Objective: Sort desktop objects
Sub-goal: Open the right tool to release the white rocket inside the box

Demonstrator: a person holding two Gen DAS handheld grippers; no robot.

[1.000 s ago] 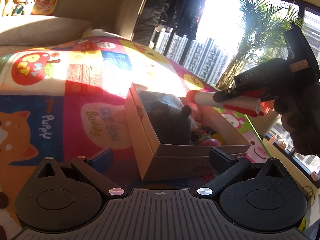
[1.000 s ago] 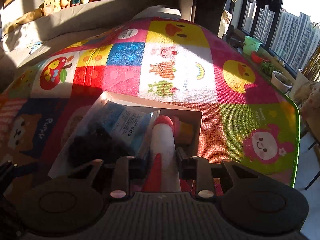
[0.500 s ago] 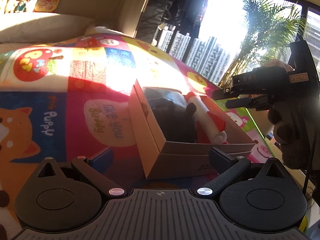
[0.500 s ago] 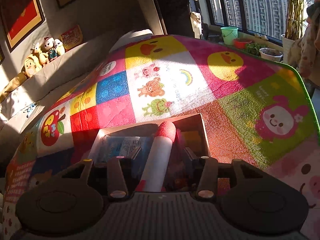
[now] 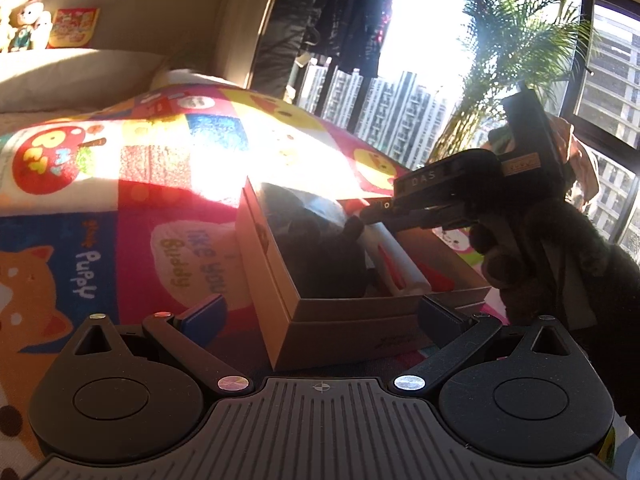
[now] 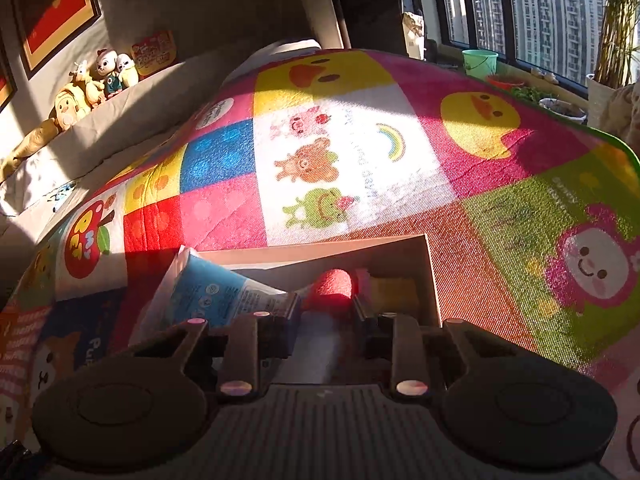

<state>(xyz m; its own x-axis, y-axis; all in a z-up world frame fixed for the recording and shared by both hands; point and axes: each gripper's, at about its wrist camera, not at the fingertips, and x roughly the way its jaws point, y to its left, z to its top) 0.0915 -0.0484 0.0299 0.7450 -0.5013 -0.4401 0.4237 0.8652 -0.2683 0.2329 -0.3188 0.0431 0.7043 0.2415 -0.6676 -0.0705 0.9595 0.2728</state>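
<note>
Right tongs [image 5: 370,213] above crowded box [image 5: 352,312]

A: Colour everywhere on that mat [image 6: 360,168]: patchwork squares in pink, yellow, blue, red, white and green.

B: And cartoons on them. A yellow duck face on pink, a red apple with coloured letters, an orange puppy on blue, a rainbow over a pink pig, brown bear and green frog on white.

A: Box [image 5: 344,320] is plain tan cardboard, inside and out.

B: In it, a white tube [image 5: 396,256] with a red end, a blue-and-white packet [image 6: 224,296], something yellow [image 6: 394,290], and a dark furry lump [image 5: 320,256].

A: Both grippers are black, the left one's pads [image 5: 202,314] blue.

B: Green bucket [image 6: 480,62] at the window, yellow plush toys [image 6: 68,104] along the wall.
</note>
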